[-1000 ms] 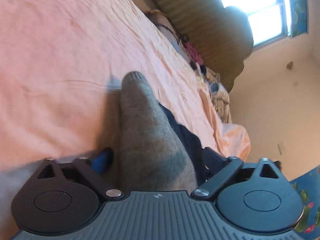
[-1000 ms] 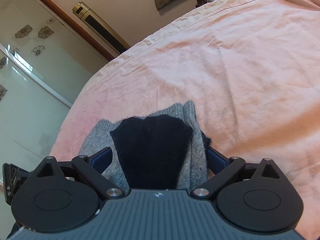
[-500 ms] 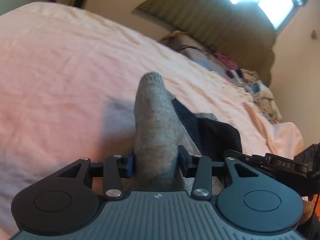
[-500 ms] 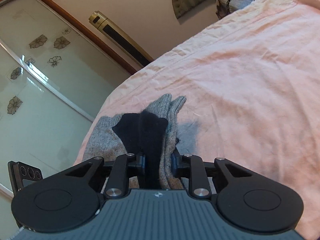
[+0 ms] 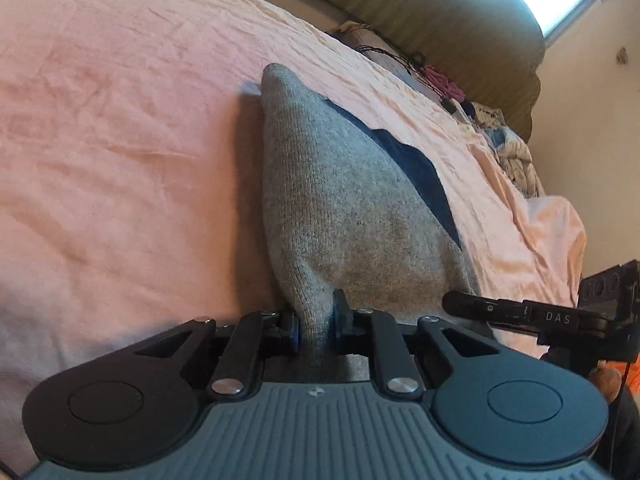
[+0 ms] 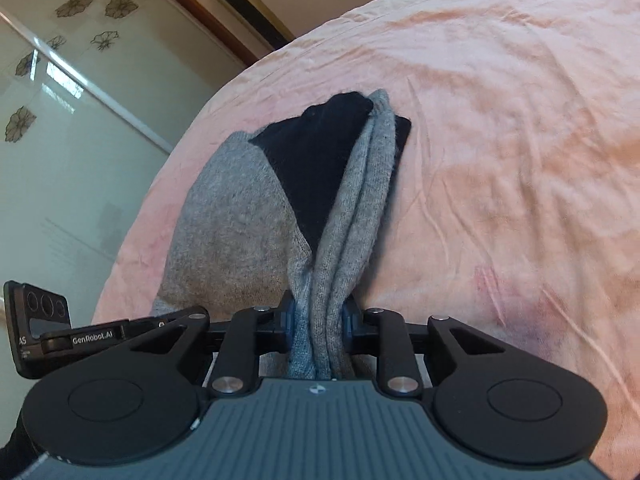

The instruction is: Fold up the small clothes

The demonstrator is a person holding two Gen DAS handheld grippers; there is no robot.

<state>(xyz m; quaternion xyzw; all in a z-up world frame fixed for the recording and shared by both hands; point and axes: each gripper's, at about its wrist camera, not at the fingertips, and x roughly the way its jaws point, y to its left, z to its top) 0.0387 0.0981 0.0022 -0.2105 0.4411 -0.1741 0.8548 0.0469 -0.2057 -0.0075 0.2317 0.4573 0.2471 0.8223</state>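
Cabinet doors (image 6: 60, 128) of frosted glass with flower prints stand at the far left of the right wrist view, beyond the bed edge. Pink sheet (image 6: 500, 128) covers the bed and bears the task's item, a grey sock (image 6: 232, 224) with a dark heel and cuff, lying near the bed's near-left edge.

Left gripper (image 5: 316, 326): jaws closing, pads already pressing a pinched fold of grey knit at the near end. The sock's toe (image 5: 276, 76) points away toward the far side, the fabric fanning out from the pinch.

Right gripper (image 6: 318, 320): jaws likewise closing, clamped on several bunched layers of the same sock, the dark patch (image 6: 316, 160) lying just beyond the pads. Each tool shows at the edge of the other's view, so the two grips sit near each other on one end.

Judgement: both ends of one edge are gripped so the edge can be carried over as a fold. The fold is not yet made.

Headboard (image 5: 460, 28) and a clothes pile (image 5: 512, 160) lie at far right.
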